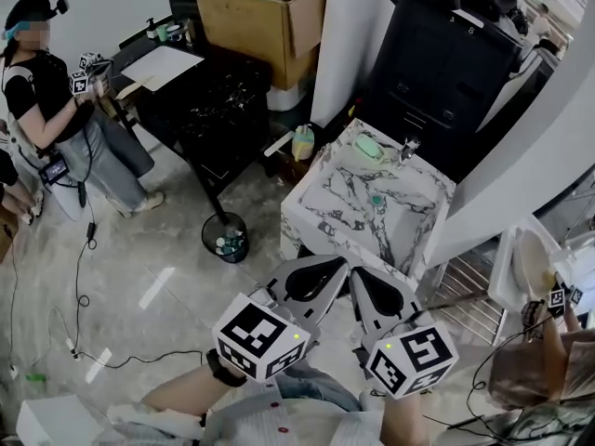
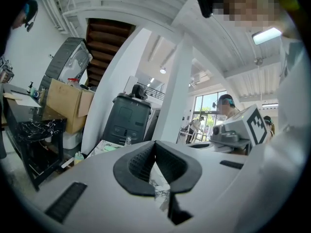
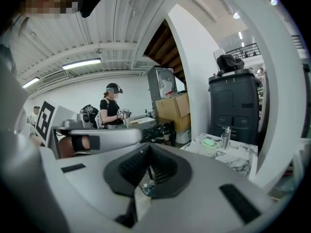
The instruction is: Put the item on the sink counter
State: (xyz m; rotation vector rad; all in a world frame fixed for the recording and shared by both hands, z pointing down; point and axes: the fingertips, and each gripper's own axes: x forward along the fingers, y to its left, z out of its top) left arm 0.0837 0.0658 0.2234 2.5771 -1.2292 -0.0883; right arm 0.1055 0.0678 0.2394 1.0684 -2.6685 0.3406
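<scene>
The marble sink counter (image 1: 327, 186) stands ahead of me, with a green soap bar (image 1: 369, 145) and a faucet (image 1: 409, 147) at its far edge. A yellow-green bottle (image 1: 303, 142) stands on the floor just left of the counter. My left gripper (image 1: 342, 264) and right gripper (image 1: 357, 271) hover side by side in front of the counter's near edge. In the left gripper view the left gripper (image 2: 155, 144) has its jaws together, with nothing between them. The right gripper (image 3: 149, 147) is likewise shut and empty, with the counter (image 3: 233, 155) ahead to its right.
A round bin (image 1: 226, 237) sits on the floor left of the counter. Behind it are a black table (image 1: 209, 96), a cardboard box (image 1: 265, 17) and a black cabinet (image 1: 446, 59). Another person (image 1: 56, 110) stands at far left. Cables trail across the floor.
</scene>
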